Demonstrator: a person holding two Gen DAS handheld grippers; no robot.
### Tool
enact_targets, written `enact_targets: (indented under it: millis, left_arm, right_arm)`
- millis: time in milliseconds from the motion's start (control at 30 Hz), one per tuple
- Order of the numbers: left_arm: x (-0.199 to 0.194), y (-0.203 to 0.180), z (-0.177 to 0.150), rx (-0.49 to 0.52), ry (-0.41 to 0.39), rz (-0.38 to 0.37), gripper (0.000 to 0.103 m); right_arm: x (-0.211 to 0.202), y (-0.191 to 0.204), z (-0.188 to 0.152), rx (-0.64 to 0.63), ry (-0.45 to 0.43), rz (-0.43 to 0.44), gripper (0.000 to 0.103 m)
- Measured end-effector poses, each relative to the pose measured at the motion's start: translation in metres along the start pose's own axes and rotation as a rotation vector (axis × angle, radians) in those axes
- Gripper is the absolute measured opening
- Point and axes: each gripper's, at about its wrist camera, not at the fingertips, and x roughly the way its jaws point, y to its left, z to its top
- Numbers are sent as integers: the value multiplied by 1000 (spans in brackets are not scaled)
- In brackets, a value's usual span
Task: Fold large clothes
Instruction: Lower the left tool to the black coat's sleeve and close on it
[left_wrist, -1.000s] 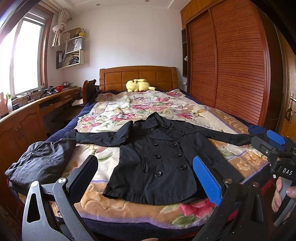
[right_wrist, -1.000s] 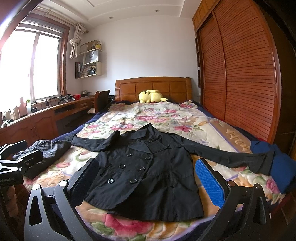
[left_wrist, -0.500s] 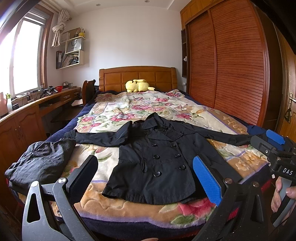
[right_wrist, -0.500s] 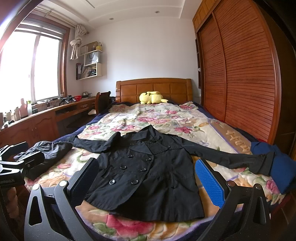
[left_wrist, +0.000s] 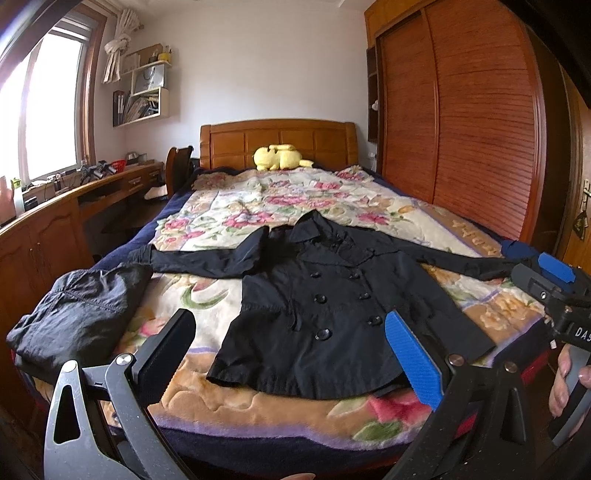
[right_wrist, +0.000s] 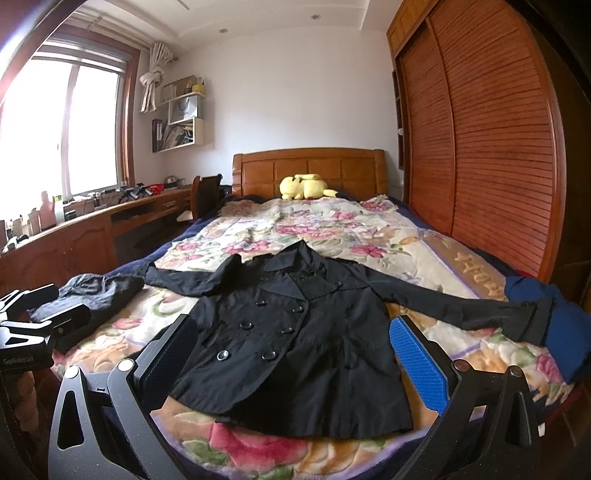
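A black double-breasted coat (left_wrist: 325, 306) lies flat, front up, on the flowered bed cover (left_wrist: 280, 206), sleeves spread out to both sides. It also shows in the right wrist view (right_wrist: 295, 343). My left gripper (left_wrist: 291, 354) is open and empty, held off the foot of the bed, short of the coat's hem. My right gripper (right_wrist: 295, 362) is open and empty, also short of the hem. The right gripper shows at the right edge of the left wrist view (left_wrist: 554, 280). The left gripper shows at the left edge of the right wrist view (right_wrist: 40, 314).
A dark grey garment (left_wrist: 77, 314) lies bunched at the bed's near left corner. A blue garment (right_wrist: 557, 332) lies at the right edge under the coat's cuff. A yellow plush toy (left_wrist: 280, 157) sits by the headboard. A wooden desk (left_wrist: 55, 221) runs along the left, a wardrobe (left_wrist: 461, 122) along the right.
Both views have shifted very slightly; the coat sits a touch lower in the right wrist view. The coat and the grippers' openings are unchanged.
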Motion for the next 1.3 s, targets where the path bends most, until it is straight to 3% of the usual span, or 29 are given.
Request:
enact_targets:
  millis: [267,567,833,1133,1300]
  left_arm:
    - [44,26,-14,-5,84,30,103]
    - [104,51,-30,15,167,57,103]
    - [146,74,-37,14,231,28,103]
    - [194,109,-9,-2,245,45,103]
    - [228,125,11,-11,248,33,103]
  right_arm:
    - [46,0,-3,-17,68,35,103]
    - [124,7,-8,-58,168,89,103]
    - [176,11,-5,-92,204,119,103]
    - [225,26,25,-161,154,147,103]
    - [269,31,26,-173,187,188,103]
